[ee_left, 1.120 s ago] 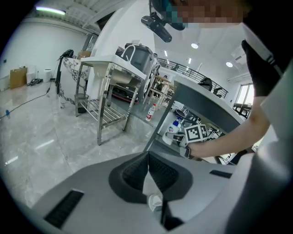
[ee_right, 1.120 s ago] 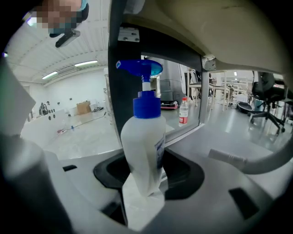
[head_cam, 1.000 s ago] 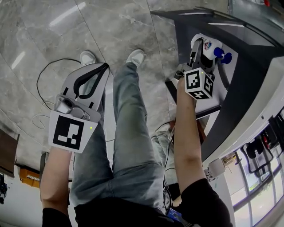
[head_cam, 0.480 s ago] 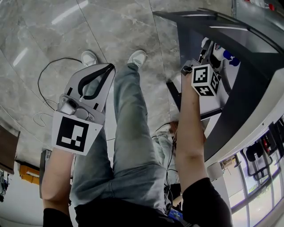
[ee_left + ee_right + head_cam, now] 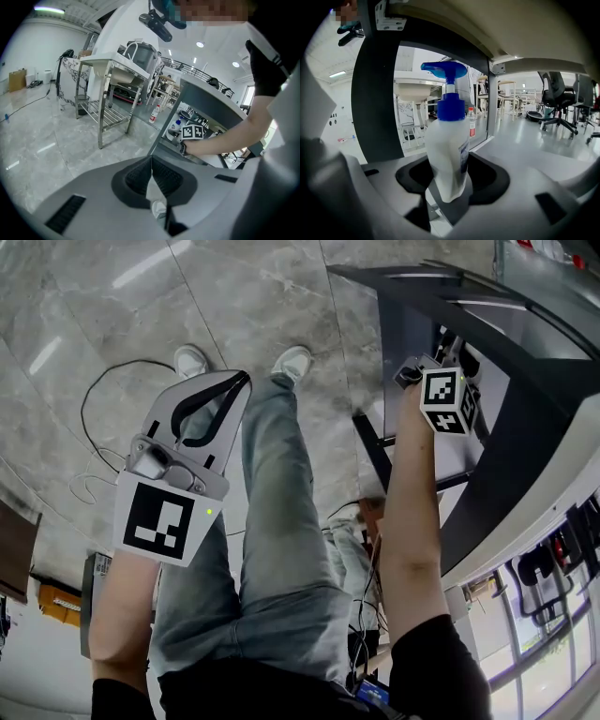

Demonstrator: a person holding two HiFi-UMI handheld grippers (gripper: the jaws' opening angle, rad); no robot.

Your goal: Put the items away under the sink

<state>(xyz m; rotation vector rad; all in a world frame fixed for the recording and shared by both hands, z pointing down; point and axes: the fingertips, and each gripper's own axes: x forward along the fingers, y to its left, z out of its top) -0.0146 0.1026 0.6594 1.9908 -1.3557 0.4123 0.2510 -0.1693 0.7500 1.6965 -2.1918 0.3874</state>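
White plastic spray bottle with a blue trigger head (image 5: 446, 140) stands upright in my right gripper (image 5: 449, 187), whose jaws pinch its lower body. Its long axis runs straight up, and the blue nozzle points toward the left edge of the right gripper view. I hold it beneath the dark grey sink counter (image 5: 525, 343), just past the dark upright post (image 5: 377, 93) at the front edge of the opening, above the pale shelf (image 5: 457, 457). Whether its base touches that shelf I cannot tell. I judge the coming move to be straight down, then a release. My left gripper (image 5: 151, 174), jaws pressed together on nothing, hangs well apart over the grey marble floor (image 5: 112, 324) beside my leg, so the right is nearer. The bottle's side label carries print too small to read, and the black-and-white marker cube (image 5: 448, 401) bears no words.
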